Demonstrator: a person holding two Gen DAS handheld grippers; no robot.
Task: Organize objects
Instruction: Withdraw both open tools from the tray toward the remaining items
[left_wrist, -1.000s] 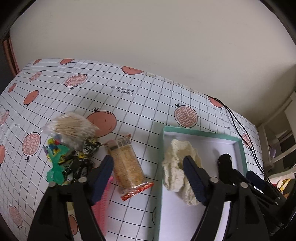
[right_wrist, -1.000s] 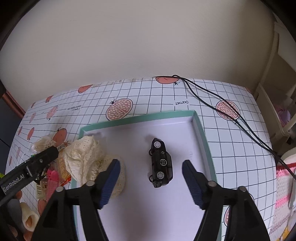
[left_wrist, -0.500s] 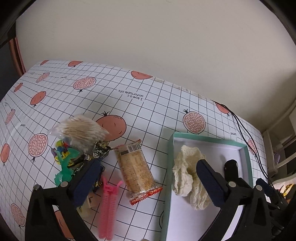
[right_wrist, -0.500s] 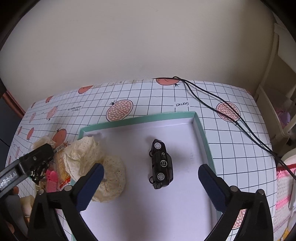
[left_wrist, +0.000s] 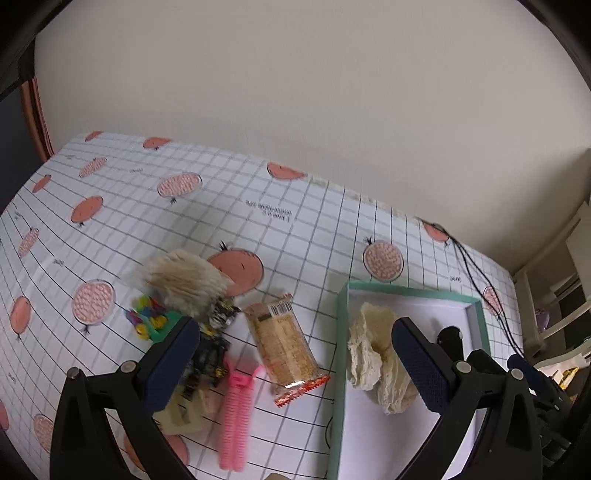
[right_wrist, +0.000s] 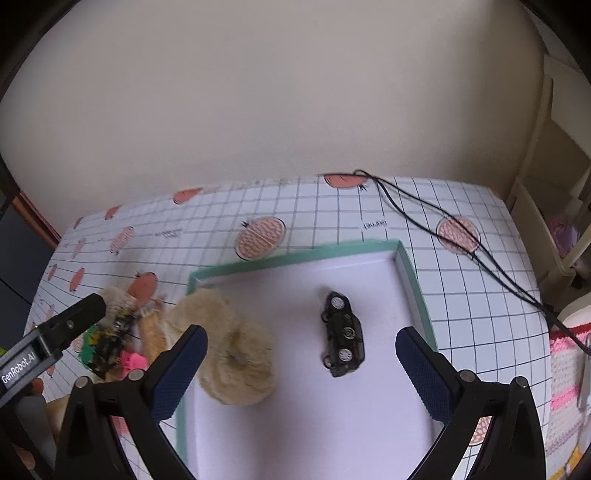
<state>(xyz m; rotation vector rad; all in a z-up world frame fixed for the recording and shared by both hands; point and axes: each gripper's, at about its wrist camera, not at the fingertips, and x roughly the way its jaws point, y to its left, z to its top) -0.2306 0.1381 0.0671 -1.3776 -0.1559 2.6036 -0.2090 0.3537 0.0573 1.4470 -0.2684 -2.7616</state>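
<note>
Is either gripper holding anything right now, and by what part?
Nothing is held. The left gripper and the right gripper are both wide open, with nothing between their blue-padded fingers.

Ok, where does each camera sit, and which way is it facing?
Left wrist: on the left gripper, looking down at the snack pack, pink clip and tray; its open fingers show.
Right wrist: on the right gripper, over the tray, facing the toy car; its open fingers and the left gripper show.
Shared: tray, lace cloth.
</note>
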